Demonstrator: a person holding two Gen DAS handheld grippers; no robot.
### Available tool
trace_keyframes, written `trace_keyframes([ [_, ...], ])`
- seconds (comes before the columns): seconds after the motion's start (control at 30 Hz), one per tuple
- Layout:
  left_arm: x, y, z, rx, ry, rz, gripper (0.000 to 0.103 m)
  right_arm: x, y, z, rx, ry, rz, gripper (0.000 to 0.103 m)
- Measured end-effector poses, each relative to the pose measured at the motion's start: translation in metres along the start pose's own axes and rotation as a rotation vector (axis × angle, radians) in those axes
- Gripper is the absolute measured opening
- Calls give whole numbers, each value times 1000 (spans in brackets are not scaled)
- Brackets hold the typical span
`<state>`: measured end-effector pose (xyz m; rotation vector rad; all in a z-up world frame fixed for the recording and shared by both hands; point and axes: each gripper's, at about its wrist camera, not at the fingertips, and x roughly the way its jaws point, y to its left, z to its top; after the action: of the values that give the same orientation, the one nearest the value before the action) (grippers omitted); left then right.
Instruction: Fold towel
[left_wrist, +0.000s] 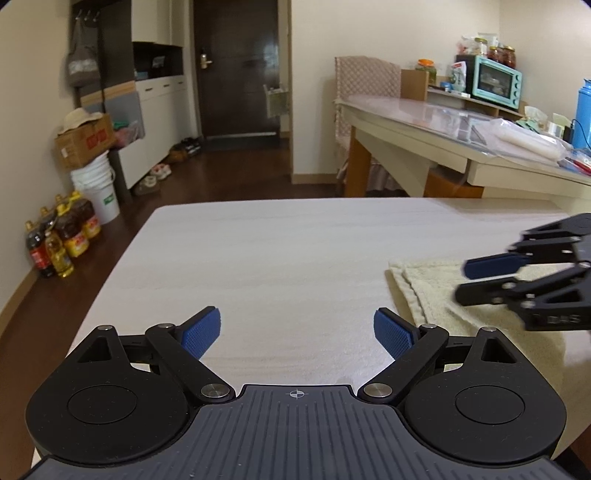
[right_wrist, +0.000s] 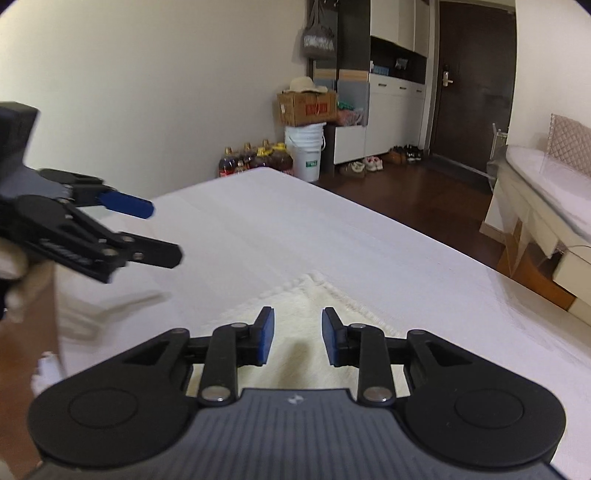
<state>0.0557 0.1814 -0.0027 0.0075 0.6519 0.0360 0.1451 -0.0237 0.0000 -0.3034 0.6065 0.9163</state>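
Cream towel (left_wrist: 480, 295), folded in layers, lies flat on the white tabletop (left_wrist: 277, 258) toward its right edge as the left wrist view shows it. Its near and right parts are cut off by the frame and partly covered by the right gripper (left_wrist: 461, 282). In the right wrist view only one towel corner (right_wrist: 310, 291) shows, pointing away from the camera; the rest is hidden under the gripper body.

Right gripper (right_wrist: 297, 338): jaws partly apart, nothing between the blue pads, hovering over the towel, tilted downward; whether the fingertips touch the cloth cannot be told. Its outline is motion-blurred in the left wrist view.

Left gripper (left_wrist: 297, 334): jaws wide apart, empty, above bare tabletop left of the towel, angled downward. In the right wrist view it (right_wrist: 164, 230) enters from the left edge, blurred, held by a gloved hand (right_wrist: 14, 280).

Beyond the tabletop's far left corner: oil bottles (left_wrist: 62, 240), a white bucket (left_wrist: 99, 192) and a cardboard box (left_wrist: 83, 144) on the floor. A dining table (left_wrist: 461, 125) with a teal toaster oven (left_wrist: 496, 81) stands beyond the far right corner.
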Motion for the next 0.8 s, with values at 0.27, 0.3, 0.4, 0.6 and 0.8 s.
trace_keyframes([
  [0.27,12,-1,0,-3,12,-4,94,29,5,7,-14,39,24,41],
  [0.3,12,-1,-1,-3,12,-5,94,30,5,6,-8,35,28,40],
  [0.4,11,-2,-1,-5,13,-6,94,26,2,3,0,28,20,23],
  [0.6,6,-4,-2,-4,10,-7,94,-2,-2,3,8,-44,6,4],
  [0.8,-2,-13,1,28,-2,-23,94,-45,-3,5,27,-147,-16,4],
])
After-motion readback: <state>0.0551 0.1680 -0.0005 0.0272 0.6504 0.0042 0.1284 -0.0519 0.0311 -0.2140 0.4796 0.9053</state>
